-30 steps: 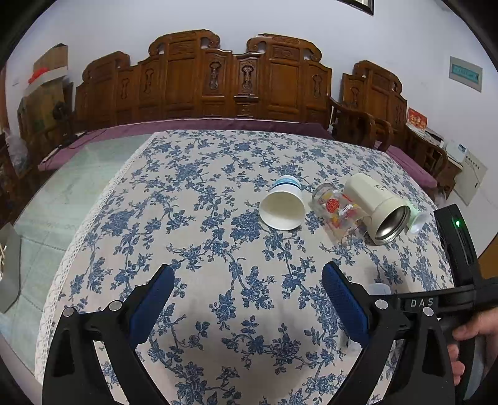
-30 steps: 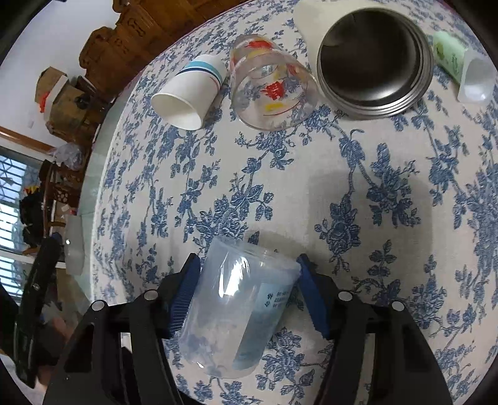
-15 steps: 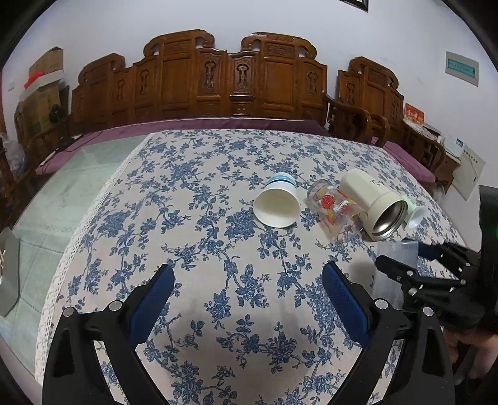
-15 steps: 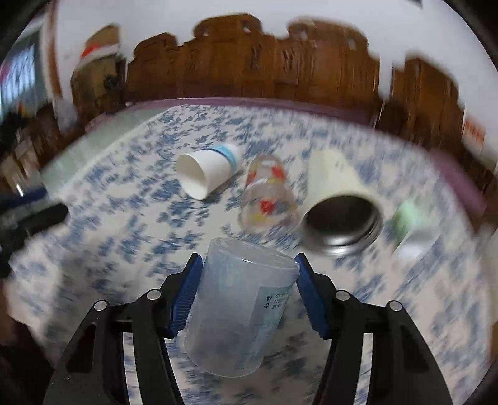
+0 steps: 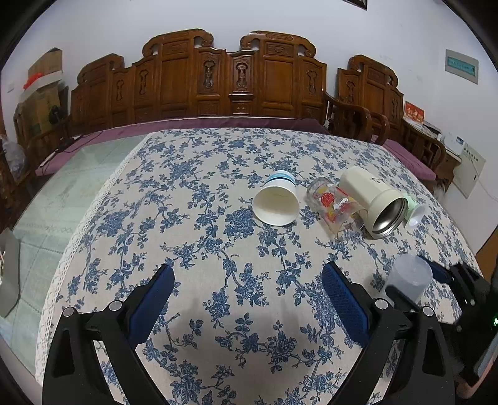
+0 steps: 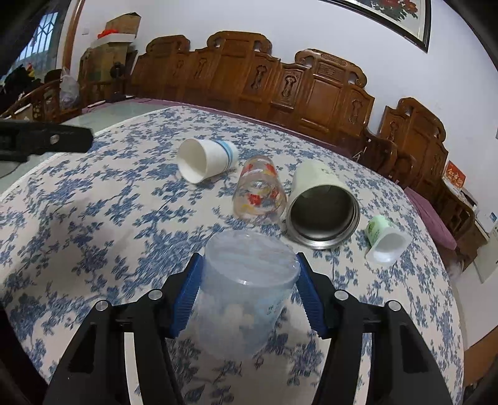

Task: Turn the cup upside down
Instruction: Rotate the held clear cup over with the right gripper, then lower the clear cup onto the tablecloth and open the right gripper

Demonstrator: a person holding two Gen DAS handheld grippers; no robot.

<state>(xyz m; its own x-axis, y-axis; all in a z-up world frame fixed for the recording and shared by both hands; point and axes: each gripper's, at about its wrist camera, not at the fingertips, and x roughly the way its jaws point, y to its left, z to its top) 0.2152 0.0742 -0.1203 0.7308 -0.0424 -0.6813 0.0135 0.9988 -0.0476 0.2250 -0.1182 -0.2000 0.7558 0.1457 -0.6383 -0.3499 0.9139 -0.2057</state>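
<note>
Though blurred at its base, translucent cup (image 6: 246, 289) pinched in right tool (image 6: 249, 293); left tool (image 5: 249, 299) spread, holding nothing.

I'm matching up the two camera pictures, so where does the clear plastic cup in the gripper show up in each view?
Left wrist: clear plastic cup at far right, lower half, in the right gripper.
Right wrist: same cup bottom centre, between the blue pads.
Shared landmark: the steel-lined cream tumbler lying on its side beyond it.

White wall (image 5: 280, 18), carved wooden chairs (image 5: 233, 74), floral tablecloth (image 5: 202, 218), window (image 6: 40, 37)
</note>
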